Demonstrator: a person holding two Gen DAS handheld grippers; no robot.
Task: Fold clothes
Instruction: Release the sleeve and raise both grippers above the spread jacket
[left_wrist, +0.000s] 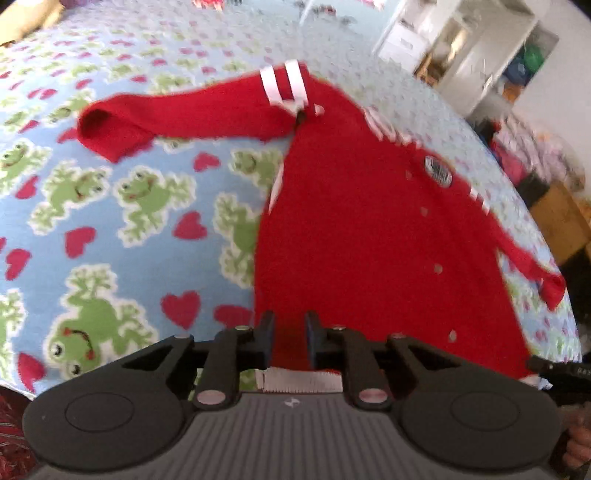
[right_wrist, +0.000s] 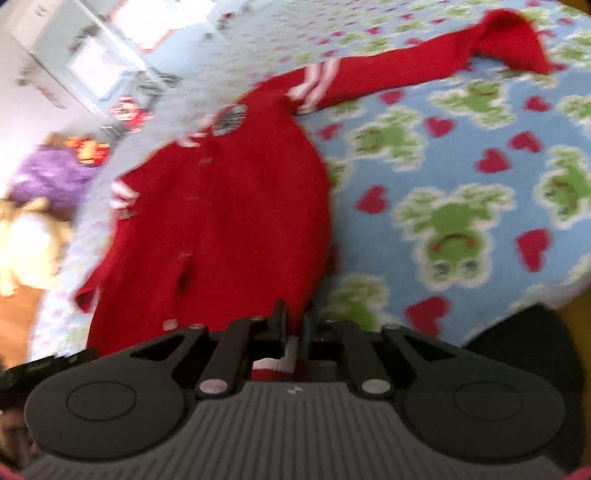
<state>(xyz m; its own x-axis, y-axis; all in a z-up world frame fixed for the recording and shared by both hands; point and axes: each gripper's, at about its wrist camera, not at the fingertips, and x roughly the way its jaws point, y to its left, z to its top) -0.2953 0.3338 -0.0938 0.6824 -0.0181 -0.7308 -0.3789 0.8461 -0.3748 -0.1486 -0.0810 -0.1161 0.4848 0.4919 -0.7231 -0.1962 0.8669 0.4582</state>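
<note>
Left gripper (left_wrist: 290, 325) and right gripper (right_wrist: 293, 317) each pinch the striped hem of the red cardigan (left_wrist: 369, 229) at the bed's near edge, jaws nearly closed on cloth. Folding appears barely begun: body spread flat on the frog-print blanket (left_wrist: 110, 206), one sleeve (left_wrist: 177, 114) outstretched toward the far side.

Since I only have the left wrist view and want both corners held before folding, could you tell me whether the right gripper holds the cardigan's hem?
Observer: Yes, the right gripper is closed on the striped hem of the red cardigan.
Operator: Thank you; is anything beside that corner?
Observer: A black object sits at the edge of the frog blanket, right of the gripper; it is too blurred to identify.
</note>
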